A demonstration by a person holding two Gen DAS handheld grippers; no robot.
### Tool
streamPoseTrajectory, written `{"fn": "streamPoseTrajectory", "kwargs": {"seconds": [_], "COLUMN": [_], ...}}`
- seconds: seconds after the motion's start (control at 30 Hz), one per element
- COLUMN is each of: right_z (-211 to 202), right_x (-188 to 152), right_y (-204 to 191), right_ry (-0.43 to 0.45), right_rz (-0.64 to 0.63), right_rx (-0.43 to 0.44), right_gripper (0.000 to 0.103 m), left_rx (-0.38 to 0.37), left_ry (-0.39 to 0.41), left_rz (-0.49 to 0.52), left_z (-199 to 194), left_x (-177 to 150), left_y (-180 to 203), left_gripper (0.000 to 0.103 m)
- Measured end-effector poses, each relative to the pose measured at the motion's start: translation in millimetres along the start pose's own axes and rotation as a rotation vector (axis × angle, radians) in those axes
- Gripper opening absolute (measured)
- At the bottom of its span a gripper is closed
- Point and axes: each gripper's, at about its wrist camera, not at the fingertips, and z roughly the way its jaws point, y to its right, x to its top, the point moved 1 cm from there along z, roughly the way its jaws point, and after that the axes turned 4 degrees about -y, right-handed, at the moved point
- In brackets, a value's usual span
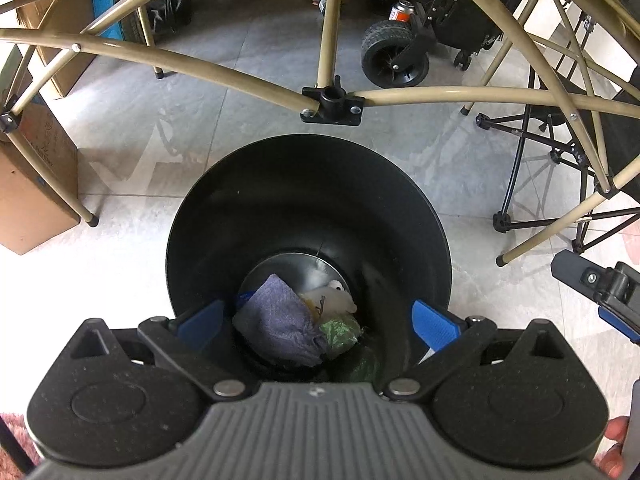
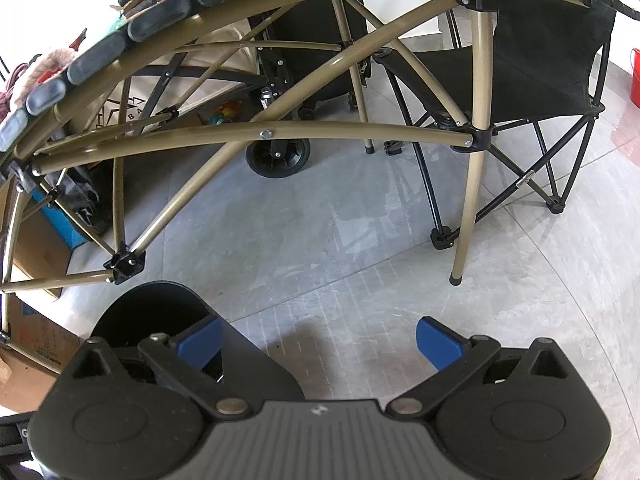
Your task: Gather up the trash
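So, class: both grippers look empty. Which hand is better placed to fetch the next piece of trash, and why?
Probably the right. The right gripper hangs open over bare floor, free to move. The left gripper is open directly above the black bin, over the purple cloth inside, so it must clear the bin first.

The left gripper (image 1: 316, 322) pointed steeply down, its blue-padded fingers (image 1: 434, 326) spread wide with nothing pinched between the pads. The right gripper (image 2: 318, 342) tilted downward too, jaws wide apart and empty, and its tip (image 1: 600, 292) showed at the right edge of the left wrist view. Fingertips of a hand (image 1: 616, 446) showed at that view's near right corner.
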Motion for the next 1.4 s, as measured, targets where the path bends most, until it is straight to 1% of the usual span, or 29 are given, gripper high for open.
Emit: {"fn": "streamPoseTrajectory", "kwargs": {"seconds": [0.3, 0.47, 0.7, 0.93, 1.0, 1.1, 1.17, 1.4], "right_z": [-4, -15, -49, -100, -113, -128, -137, -155], "right_x": [0, 0, -2, 7, 11, 20, 27, 58], "right_y": [-5, -10, -19, -30, -35, -43, -50, -76], "right_ry": [0.009, 0.037, 0.110, 0.252, 0.291, 0.345, 0.377, 0.472], "right_rz": [-0.012, -0.028, -0.062, -0.112, -0.136, -0.161, -0.169, -0.203], "right_rx": [0.007, 0.021, 0.047, 0.110, 0.123, 0.149, 0.175, 0.253], "right_gripper": [0.103, 0.103, 0.103, 0.103, 0.103, 0.103, 0.103, 0.103], "left_rx": [-0.011, -0.030, -0.042, -0.063, -0.056, -0.046, -0.043, -0.019], "left_ry": [0.033, 0.069, 0.199, 0.352, 0.397, 0.466, 0.500, 0.589], "left_rz": [0.016, 0.029, 0.047, 0.050, 0.053, 0.048, 0.026, -0.046], "left_z": [-10, -24, -69, -125, -139, -158, -169, -196], "left_x": [-3, -7, -16, -16, -14, -8, 0, 28], "left_y": [0, 0, -1, -8, -11, -15, -19, -37], "left_gripper": [0.103, 0.103, 0.103, 0.103, 0.103, 0.103, 0.103, 0.103]}}
